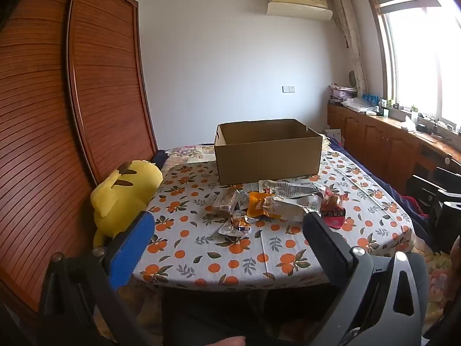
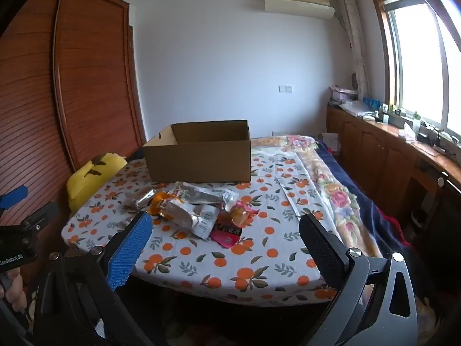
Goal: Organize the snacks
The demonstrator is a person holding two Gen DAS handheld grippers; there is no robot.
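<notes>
A wooden wardrobe [image 1: 57, 115] with slatted doors fills the left of the room, beside a bench [image 1: 230, 262] draped in an orange-print cloth. On the far half of the bench stands an open cardboard box [image 1: 268, 150], its interior hidden from both wrist views. Against the bench's left edge slumps a yellow plush toy [image 1: 124, 196].

Both grippers hover short of the bench's near edge, angled gently downward toward the pile. The left gripper [image 1: 227, 230] has its fingers [image 1: 132, 248] spread as wide as they go, with nothing between them. The right gripper [image 2: 227, 230] likewise stands fully apart and grasps nothing. In the right wrist view, the left gripper's body appears at the far left, with part of the person's hand [image 2: 11, 291] beneath it.

The snack packets [image 1: 273, 204] lie in a loose heap on the cloth just in front of the box: a long silver packet [image 1: 291, 187], an orange pouch [image 1: 256, 206], a pink-and-red packet [image 1: 332, 213] and a small clear-wrapped snack [image 1: 239, 225].
</notes>
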